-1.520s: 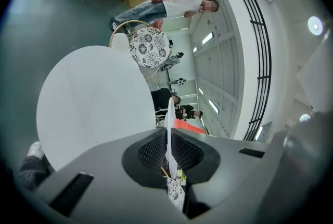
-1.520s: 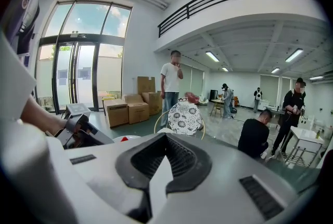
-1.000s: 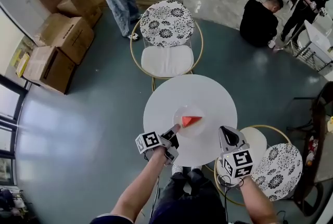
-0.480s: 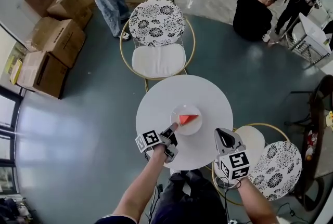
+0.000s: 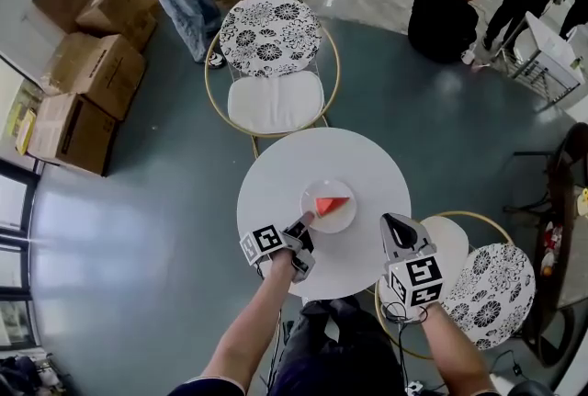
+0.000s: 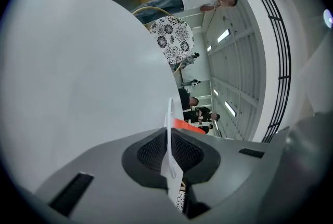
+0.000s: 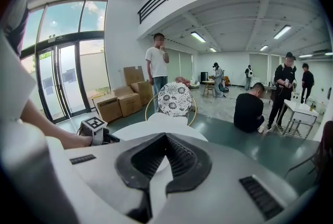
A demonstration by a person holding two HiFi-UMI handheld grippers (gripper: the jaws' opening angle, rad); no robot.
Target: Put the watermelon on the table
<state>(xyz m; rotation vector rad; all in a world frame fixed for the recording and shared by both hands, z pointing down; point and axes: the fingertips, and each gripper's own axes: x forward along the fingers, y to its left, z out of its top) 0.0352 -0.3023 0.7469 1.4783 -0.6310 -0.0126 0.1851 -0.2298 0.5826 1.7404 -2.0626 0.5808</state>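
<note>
Lying on a plate, the watermelon is a red wedge.

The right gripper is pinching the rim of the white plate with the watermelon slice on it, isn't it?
Not the right one: the left gripper pinches the rim of the white plate with the watermelon slice on it. The left gripper view shows the rim between its jaws.

Grey-blue floor, stacked cardboard boxes, floral-cushioned chair.
</note>
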